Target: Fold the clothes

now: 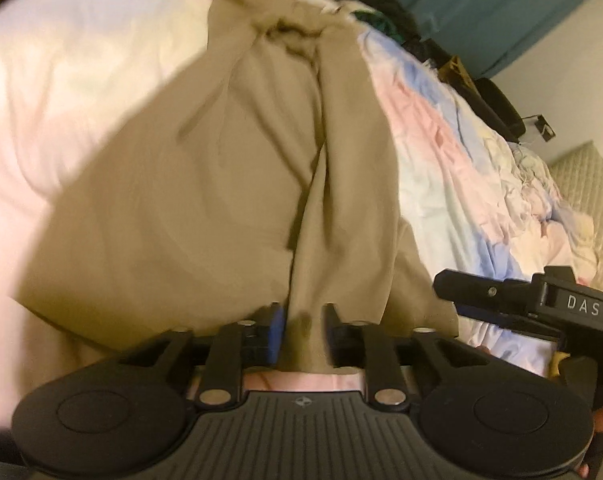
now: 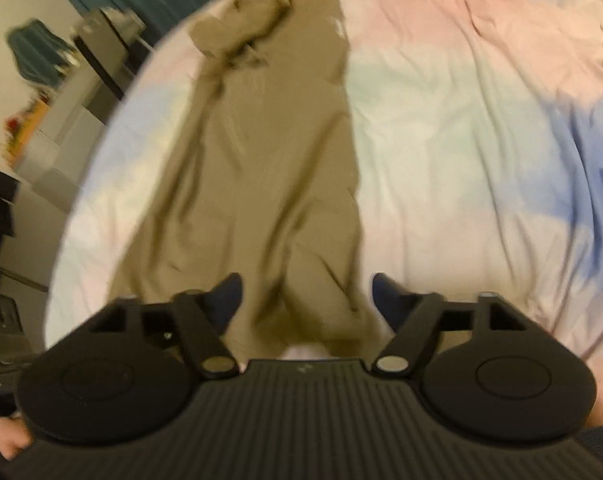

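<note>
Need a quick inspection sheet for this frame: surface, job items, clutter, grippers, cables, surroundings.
Surface: bed with a pastel sheet, rumpled.
Job's things: tan garment laid lengthwise on the sheet, wrinkled, far end bunched.
Clutter: pile of dark clothes at the far edge of the bed.
Grippers: left gripper shut on the garment's near edge; right gripper open, jaws either side of the near edge.
Cables: nothing seen.
Surroundings: teal curtain, pale wall, white furniture beside the bed; the views are blurred.
</note>
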`<state>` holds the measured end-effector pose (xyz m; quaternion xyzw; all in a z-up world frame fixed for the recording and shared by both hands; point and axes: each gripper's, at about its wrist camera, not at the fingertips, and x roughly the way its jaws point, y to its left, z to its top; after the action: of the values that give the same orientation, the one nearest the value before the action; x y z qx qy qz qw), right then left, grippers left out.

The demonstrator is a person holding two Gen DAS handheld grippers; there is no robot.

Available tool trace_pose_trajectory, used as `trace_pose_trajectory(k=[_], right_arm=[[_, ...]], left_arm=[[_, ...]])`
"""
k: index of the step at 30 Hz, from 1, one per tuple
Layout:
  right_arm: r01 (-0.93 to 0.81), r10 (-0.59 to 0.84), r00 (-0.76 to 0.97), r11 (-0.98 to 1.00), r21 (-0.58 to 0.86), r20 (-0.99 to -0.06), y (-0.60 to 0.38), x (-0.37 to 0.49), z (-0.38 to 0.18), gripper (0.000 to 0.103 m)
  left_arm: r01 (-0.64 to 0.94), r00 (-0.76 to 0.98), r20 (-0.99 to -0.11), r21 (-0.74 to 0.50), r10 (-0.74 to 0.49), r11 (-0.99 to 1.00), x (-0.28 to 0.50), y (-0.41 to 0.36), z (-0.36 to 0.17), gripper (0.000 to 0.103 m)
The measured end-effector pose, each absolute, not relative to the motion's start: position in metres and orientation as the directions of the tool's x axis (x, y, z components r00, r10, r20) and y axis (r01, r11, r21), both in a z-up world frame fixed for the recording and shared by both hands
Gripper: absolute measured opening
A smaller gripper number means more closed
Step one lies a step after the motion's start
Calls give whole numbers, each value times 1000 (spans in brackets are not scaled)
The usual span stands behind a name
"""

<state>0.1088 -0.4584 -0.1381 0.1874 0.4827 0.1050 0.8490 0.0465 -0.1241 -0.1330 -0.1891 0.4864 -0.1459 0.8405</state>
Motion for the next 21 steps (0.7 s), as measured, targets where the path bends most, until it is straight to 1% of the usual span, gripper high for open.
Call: trace_pose_trajectory(k=[1,2,4,5,8,9,10,13,14,18,19,20,21], right_arm=[[-4,362,535,905,426,-763,-457,108,-136,77],[-10,364,558,902,432,-746,-457,107,-134,78],[-14,364,586,898,440,-724,-456,106,-132,78],[-12,362,593,897,441,-719,-457,107,-132,78],[-6,355,614,895,446,-705,-458,108,-132,78],[-4,353,621,894,448,-700,-459,108,-132,78],[-2,351,628,893,449,-695,-459,108,-132,78],[4,344,648,891,454,-679,-461,109,-132,78],[7,346,651,888,461,-676,-462,110,-133,78],[9,355,668,875,484,-654,-464,107,-133,78],[9,358,672,872,490,-649,-465,107,-132,78],[0,367,672,868,497,-643,-464,106,-132,78],[-8,376,673,865,502,-637,-464,106,-132,78]], left_arm=[[72,502,-758,-443,-416,894,44,-120,-123,57],[63,529,-754,-422,-388,904,41,-110,-115,71],[18,594,-743,-372,-309,928,42,-91,-98,82],[-9,611,-744,-348,-270,937,39,-79,-89,83],[-125,583,-804,-231,-117,965,50,-36,-87,82],[-189,560,-821,-256,-110,948,54,-18,-91,82],[-253,535,-838,-280,-107,926,59,-1,-95,81],[-343,443,-868,-396,-225,852,71,22,-118,74],[-343,417,-878,-391,-234,854,73,20,-124,72],[-247,384,-902,-307,-198,919,67,0,-129,70],[-220,382,-904,-291,-192,931,66,-6,-129,64],[-192,381,-906,-274,-186,942,64,-12,-128,55],[-164,380,-908,-257,-179,952,63,-17,-128,50]])
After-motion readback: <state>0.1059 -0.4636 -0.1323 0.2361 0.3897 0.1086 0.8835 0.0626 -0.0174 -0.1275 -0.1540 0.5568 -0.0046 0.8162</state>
